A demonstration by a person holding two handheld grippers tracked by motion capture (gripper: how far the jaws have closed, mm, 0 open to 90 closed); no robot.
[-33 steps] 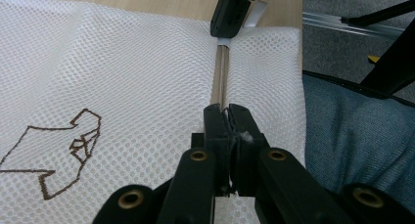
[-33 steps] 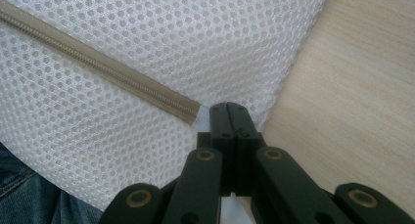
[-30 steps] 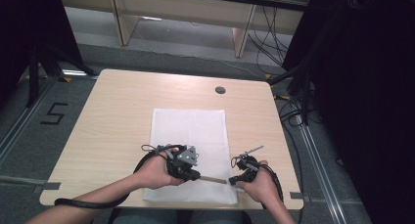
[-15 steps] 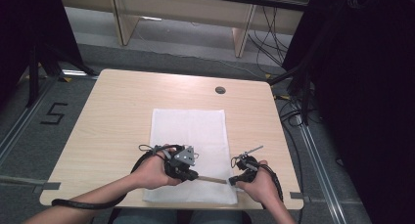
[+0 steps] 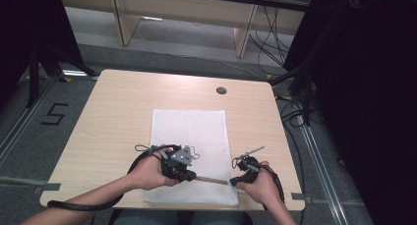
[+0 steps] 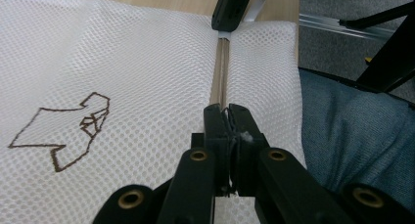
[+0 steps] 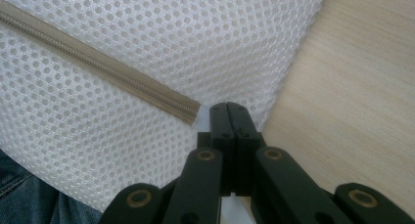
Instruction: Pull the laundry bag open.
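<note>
Little has moved since the earlier frame. The left tool [image 6: 228,117] clenches the zipper [image 6: 222,70]; the right tool [image 7: 228,112] pinches the mesh bag [image 7: 161,43] at the zipper's end. A crooked pull might jam it.

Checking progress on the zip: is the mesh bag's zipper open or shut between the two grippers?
Shut: in the left gripper view the zipper runs as one closed tan line across the mesh bag, no gap.

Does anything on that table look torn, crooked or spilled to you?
Nothing stands out. The white mesh zip bag lies flat and square on the light wooden table, its tan zipper straight. The left gripper is shut at the zipper, and the right gripper is shut on the bag's edge near the zipper's end.
</note>
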